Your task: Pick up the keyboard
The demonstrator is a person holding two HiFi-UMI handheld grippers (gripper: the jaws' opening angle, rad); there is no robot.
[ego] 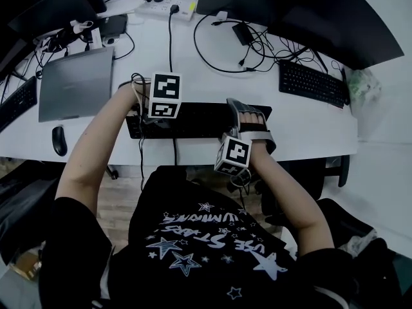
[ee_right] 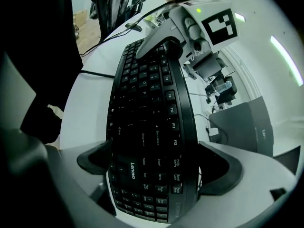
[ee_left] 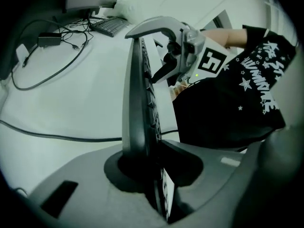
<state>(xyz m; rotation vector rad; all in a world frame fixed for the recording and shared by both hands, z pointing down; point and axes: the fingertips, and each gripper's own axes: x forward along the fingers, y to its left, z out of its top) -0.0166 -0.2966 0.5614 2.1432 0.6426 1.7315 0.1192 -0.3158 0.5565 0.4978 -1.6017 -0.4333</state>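
Left gripper view — claw [ee_left: 154,170] on keyboard [ee_left: 135,94]

Keyboards, three: near-edge keyboard [ego: 193,121], right-edge keyboard [ego: 313,84], left-edge keyboard [ego: 16,102]. Grippers, two: left gripper [ego: 140,122], right gripper [ego: 248,114]. Laptop [ego: 76,82], one, toward the table's left edge. Mouse [ego: 59,140], one, near-left corner. Power strip [ego: 166,8], one, far edge.

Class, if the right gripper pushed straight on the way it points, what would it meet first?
The right gripper straddles the keyboard, so that first; beyond it, probably the left gripper.
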